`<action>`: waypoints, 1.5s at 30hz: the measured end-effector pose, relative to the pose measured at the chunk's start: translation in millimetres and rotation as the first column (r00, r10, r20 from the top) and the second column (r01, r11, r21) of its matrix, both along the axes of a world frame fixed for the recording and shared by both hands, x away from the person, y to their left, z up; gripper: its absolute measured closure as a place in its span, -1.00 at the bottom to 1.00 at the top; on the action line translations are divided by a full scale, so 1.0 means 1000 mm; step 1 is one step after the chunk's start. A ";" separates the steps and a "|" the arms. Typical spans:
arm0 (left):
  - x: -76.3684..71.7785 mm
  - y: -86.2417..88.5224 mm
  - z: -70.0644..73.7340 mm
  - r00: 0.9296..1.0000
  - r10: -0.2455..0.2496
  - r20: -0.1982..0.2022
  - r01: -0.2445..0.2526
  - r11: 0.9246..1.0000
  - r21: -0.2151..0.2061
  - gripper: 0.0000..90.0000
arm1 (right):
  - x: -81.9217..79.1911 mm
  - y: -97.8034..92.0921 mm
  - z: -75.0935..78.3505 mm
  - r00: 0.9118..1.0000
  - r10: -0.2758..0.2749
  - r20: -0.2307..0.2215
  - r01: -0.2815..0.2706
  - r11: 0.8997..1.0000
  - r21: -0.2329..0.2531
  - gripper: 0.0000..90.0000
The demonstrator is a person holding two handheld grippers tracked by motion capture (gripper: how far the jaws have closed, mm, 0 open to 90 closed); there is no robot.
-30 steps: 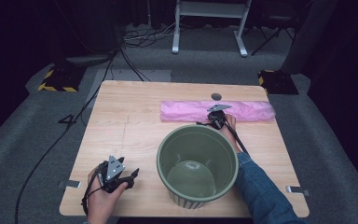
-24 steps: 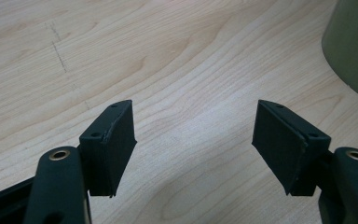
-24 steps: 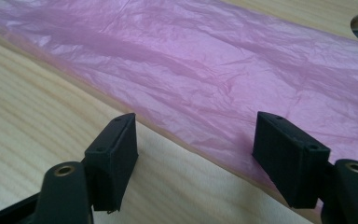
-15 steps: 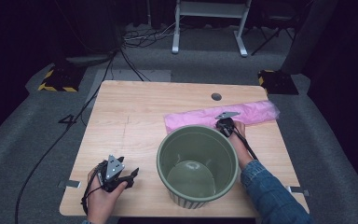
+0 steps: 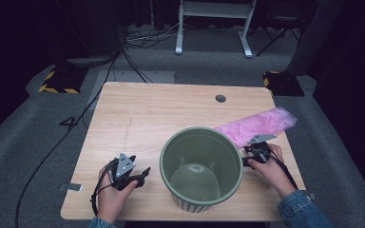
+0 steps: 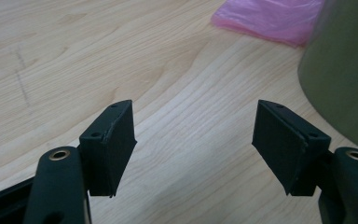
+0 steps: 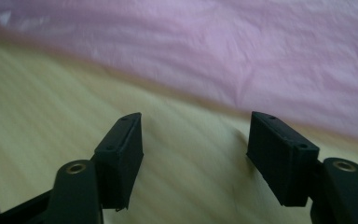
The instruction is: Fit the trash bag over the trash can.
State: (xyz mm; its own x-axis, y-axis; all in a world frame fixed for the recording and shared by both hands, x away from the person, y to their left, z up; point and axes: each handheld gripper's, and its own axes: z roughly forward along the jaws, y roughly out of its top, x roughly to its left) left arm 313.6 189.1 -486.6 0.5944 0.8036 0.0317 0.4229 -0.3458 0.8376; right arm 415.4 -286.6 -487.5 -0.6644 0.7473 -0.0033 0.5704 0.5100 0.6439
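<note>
Pink crinkled plastic bag (image 7: 242,60) lying just ahead of right gripper (image 7: 193,144), jaws spread; reaching for it beside green plastic bin (image 5: 202,166), probably needing closing on its edge.

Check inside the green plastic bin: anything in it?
The round green plastic bin looks empty: bare glossy bottom, nothing lying there. Its near wall hides the closest strip of floor. The pink plastic bag lies outside, behind it.

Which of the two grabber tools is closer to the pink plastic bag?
The right gripper, beside the green bin, sits right at the pink bag; the left gripper is across the bin, far from it.
</note>
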 end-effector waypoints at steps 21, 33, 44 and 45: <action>0.004 0.004 -0.004 1.000 -0.001 0.001 0.001 1.000 -0.006 -0.34 | 0.025 0.089 -0.011 0.996 0.041 0.077 -0.047 0.997 0.069 -0.28; 0.005 -0.004 -0.005 1.000 -0.006 -0.007 0.006 1.000 -0.008 -0.34 | -0.030 0.040 -0.008 0.992 0.112 0.056 -0.115 0.992 0.049 -0.26; 0.005 -0.004 -0.005 1.000 -0.010 -0.005 0.010 1.000 -0.009 -0.34 | -0.058 0.023 -0.008 0.985 0.163 0.048 -0.165 0.985 0.046 -0.23; 0.005 -0.004 -0.005 1.000 -0.010 -0.005 0.010 1.000 -0.009 -0.34 | -0.058 0.023 -0.008 0.985 0.163 0.048 -0.165 0.985 0.046 -0.23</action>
